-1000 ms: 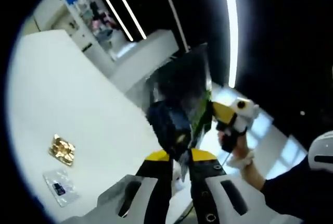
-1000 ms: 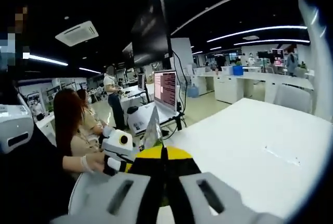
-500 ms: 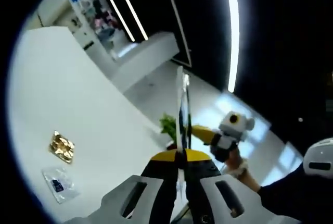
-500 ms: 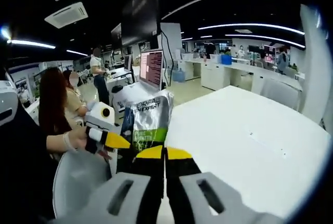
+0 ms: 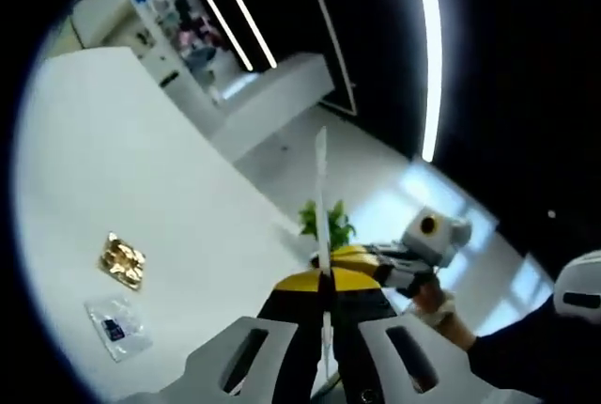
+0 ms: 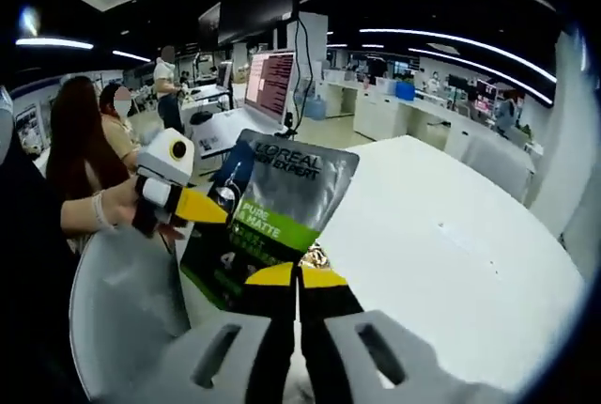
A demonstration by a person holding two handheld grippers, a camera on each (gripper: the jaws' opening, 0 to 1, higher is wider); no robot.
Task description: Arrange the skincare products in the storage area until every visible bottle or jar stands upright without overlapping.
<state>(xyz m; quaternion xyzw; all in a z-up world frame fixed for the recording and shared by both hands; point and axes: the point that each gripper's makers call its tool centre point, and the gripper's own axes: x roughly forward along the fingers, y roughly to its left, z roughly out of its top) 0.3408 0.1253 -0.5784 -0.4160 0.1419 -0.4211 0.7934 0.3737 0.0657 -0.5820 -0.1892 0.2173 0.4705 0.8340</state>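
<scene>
A dark L'Oréal sachet [image 6: 282, 211] with a green band is held up in the air between both grippers. In the right gripper view its printed face is towards me, and my right gripper [image 6: 298, 275] is shut on its lower edge. My left gripper [image 6: 199, 207] comes in from the left with its yellow jaws closed on the sachet's side. In the left gripper view the sachet [image 5: 321, 202] is edge-on, a thin strip rising from my left gripper [image 5: 324, 282]. There the right gripper [image 5: 357, 256] reaches in from the right, held by a hand.
A white table [image 5: 122, 169] lies to the left, with a gold foil packet [image 5: 124, 260] and a clear sachet [image 5: 115, 327] on it. The white table [image 6: 451, 235] spreads to the right in the right gripper view. Seated people [image 6: 80, 141], a grey chair [image 6: 122, 310] and a monitor [image 6: 268, 85] are at left.
The sachet has turned: it went from face-on to edge-on in the left gripper view, and from edge-on to face-on in the right gripper view. Both grippers have stayed shut on it.
</scene>
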